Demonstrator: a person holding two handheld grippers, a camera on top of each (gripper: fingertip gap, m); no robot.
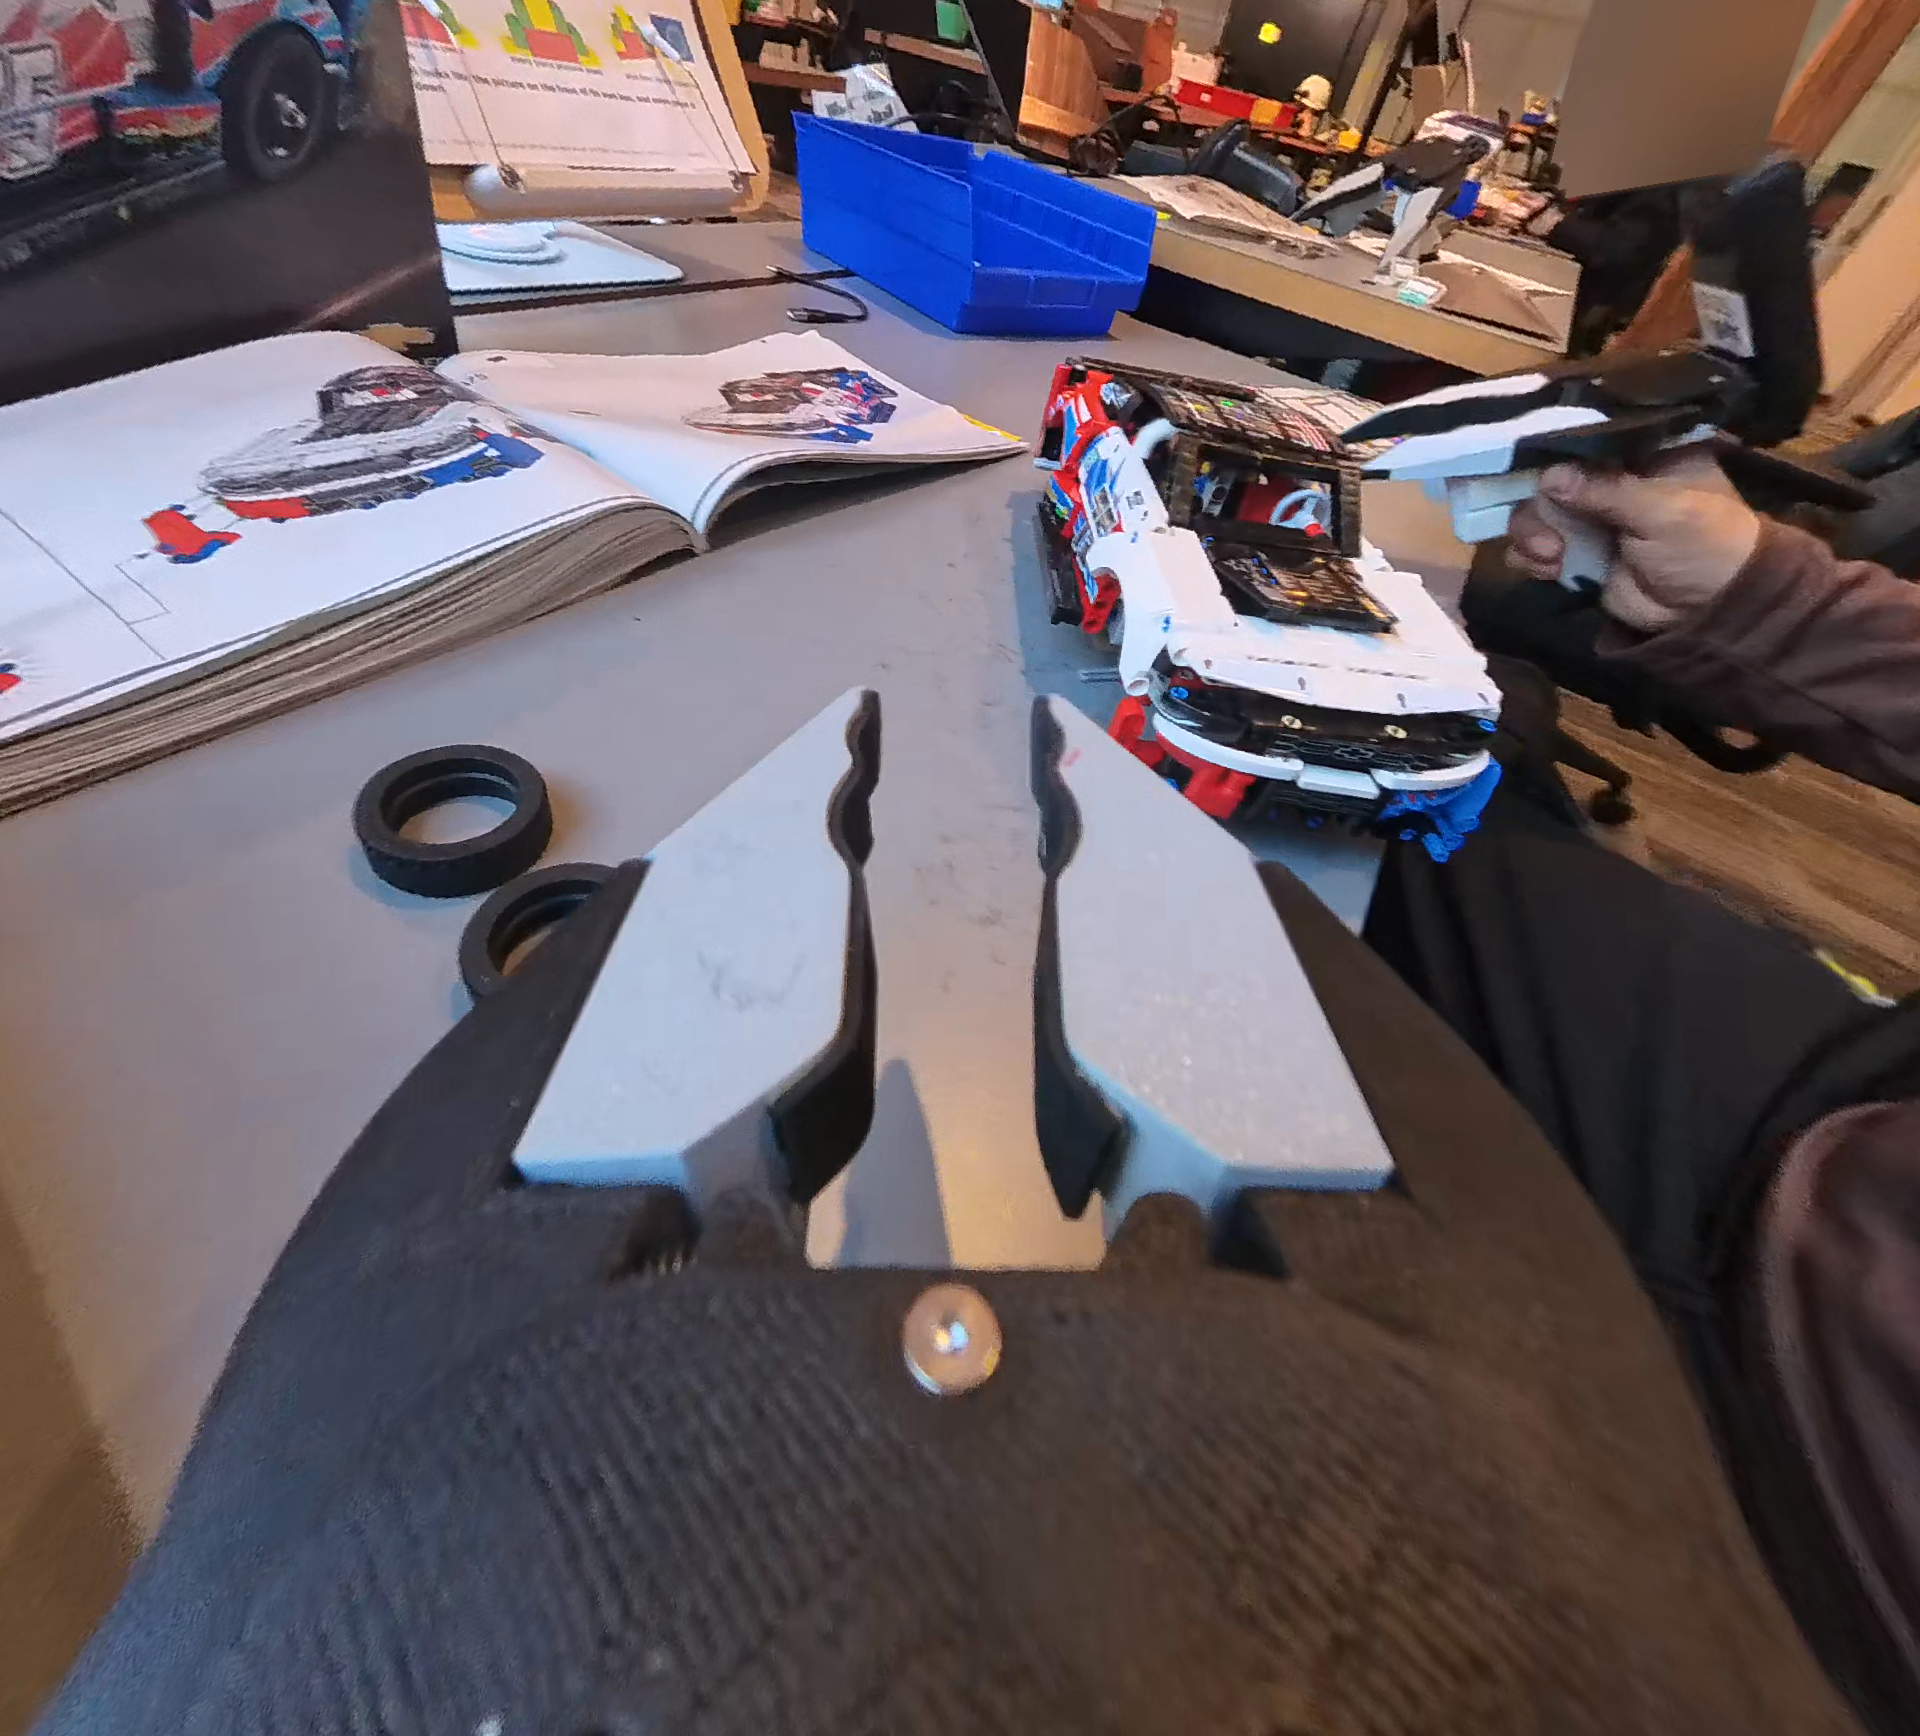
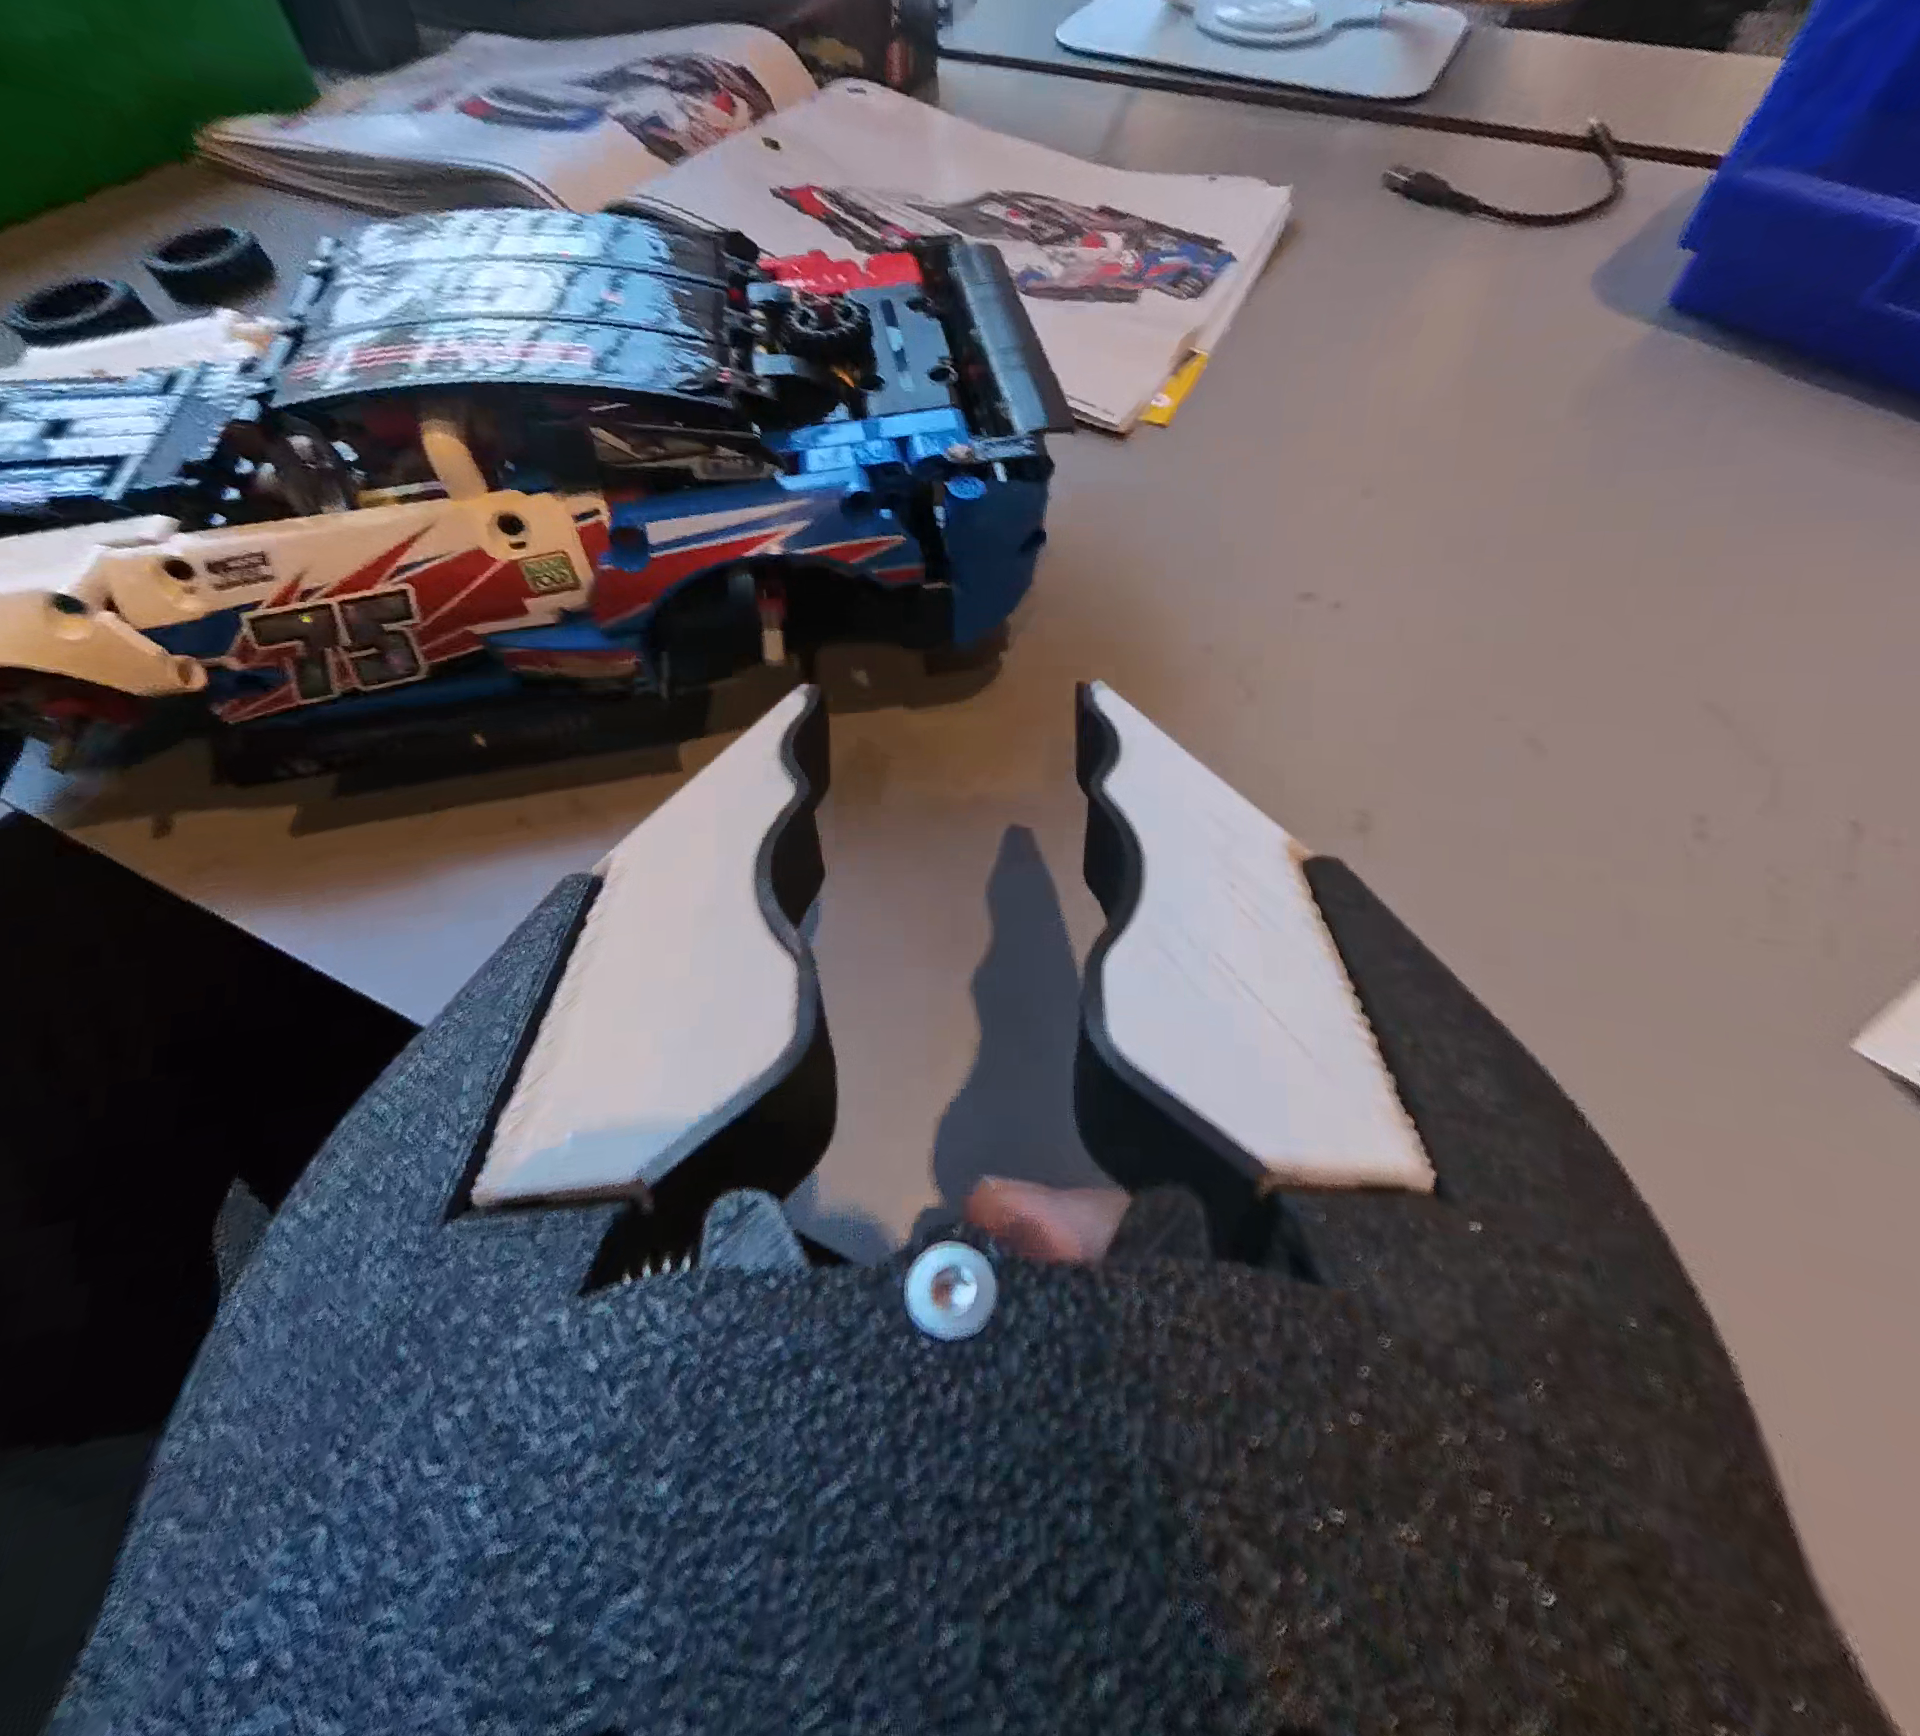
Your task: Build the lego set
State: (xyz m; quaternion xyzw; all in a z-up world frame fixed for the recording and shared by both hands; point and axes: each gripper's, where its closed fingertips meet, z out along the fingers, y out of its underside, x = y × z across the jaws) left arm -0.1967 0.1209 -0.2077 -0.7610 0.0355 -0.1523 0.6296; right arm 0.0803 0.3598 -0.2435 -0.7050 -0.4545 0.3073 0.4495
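Both grey-and-black two-finger grippers parted and empty above the grey tabletop (image 2: 1455,647).

Left gripper (image 1: 956,730) narrowly apart, holding nothing, near two black rubber tyres (image 1: 453,820) at left. Right gripper (image 2: 951,710) somewhat wider, touching nothing, just near the rear wheel arch of the white, red and blue brick-built race car (image 2: 499,481) without wheels. Open instruction booklet (image 1: 343,502) lying far left of the car, blue plastic bin (image 1: 966,232) farther off; cluttered workshop desks beyond.

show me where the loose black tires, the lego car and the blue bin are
loose black tires (image 1: 452,820): left wrist view, rubber wall of the farther tire.
lego car (image 2: 499,564): right wrist view, side panel.
blue bin (image 1: 966,232): left wrist view, side wall.
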